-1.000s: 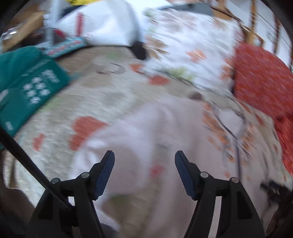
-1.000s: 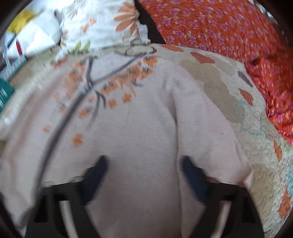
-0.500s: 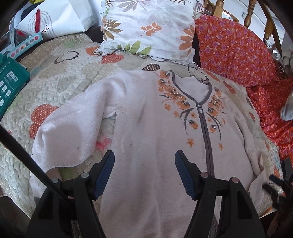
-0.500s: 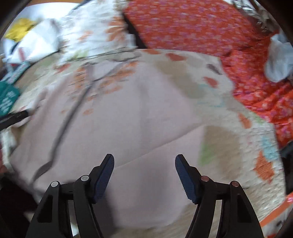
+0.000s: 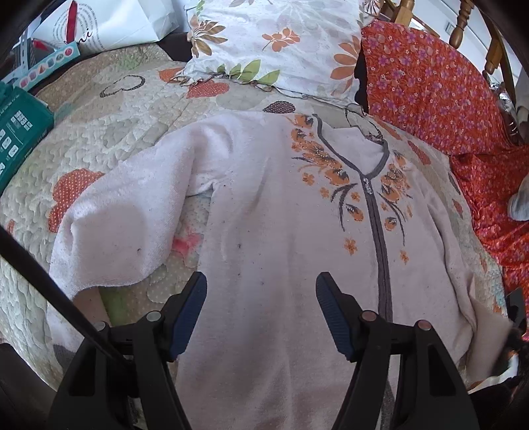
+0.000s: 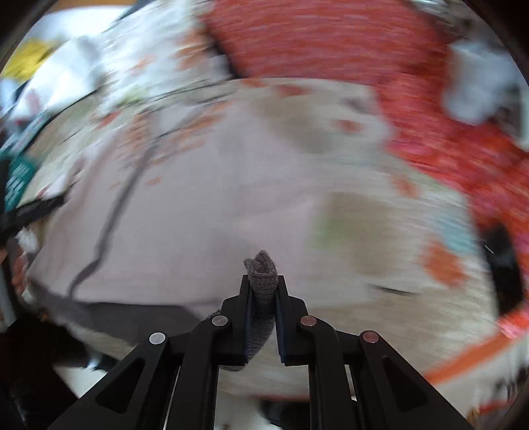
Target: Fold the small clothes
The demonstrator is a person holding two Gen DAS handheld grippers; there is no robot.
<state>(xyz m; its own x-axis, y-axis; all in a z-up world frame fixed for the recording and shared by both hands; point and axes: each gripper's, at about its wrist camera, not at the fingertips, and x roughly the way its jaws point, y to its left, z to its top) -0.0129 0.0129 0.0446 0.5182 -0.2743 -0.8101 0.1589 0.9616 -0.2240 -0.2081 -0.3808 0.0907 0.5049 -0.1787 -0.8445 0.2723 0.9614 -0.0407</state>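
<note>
A pale pink zip-up jacket (image 5: 271, 211) with orange flowers and a grey zipper lies flat on a quilted bedspread (image 5: 109, 132). Its left sleeve (image 5: 125, 218) spreads to the left. My left gripper (image 5: 261, 297) is open and empty, just above the jacket's lower front. In the blurred right wrist view, my right gripper (image 6: 263, 291) is shut on a bunch of grey ribbed cloth (image 6: 261, 274), the jacket's cuff or hem by its look; the jacket body (image 6: 172, 211) lies beyond.
A floral pillow (image 5: 277, 39) lies at the head of the bed. An orange flowered cloth (image 5: 439, 92) covers the right side. A teal box (image 5: 16, 132) and a white bag (image 5: 109, 23) sit at the left. Wooden chair posts (image 5: 463, 20) stand at the back right.
My right gripper has closed on the grey cloth; half a second ago it was open. The left gripper has held its place over the jacket since then.
</note>
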